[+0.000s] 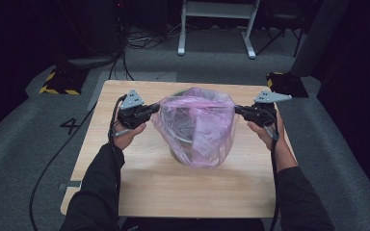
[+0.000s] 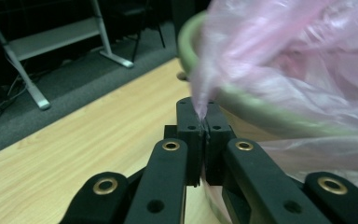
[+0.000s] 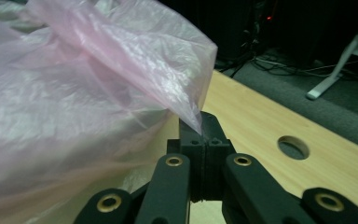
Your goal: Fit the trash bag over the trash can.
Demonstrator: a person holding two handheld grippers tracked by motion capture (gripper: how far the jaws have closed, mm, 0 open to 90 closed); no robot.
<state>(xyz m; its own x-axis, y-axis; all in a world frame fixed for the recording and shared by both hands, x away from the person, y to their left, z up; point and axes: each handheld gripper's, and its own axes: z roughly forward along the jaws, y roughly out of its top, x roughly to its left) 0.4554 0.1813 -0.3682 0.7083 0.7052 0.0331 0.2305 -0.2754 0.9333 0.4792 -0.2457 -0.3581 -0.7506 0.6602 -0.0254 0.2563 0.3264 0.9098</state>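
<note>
Pink plastic bag (image 1: 196, 126) draped over green bin (image 2: 242, 100) near desk (image 1: 173, 187) far edge; left gripper (image 1: 153, 109), right gripper (image 1: 240, 110) — both pinching bag's opposite edges, film stretched between.

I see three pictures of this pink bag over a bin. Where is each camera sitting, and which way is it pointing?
High view: above the person's side, looking forward and down on the table; forearms and both claws show.
Left gripper view: rides the left claw, looking along its shut jaws at the pink bag and bin rim.
Right gripper view: rides the right claw, jaws pinching the bag.
All three share the bag and table.
</note>
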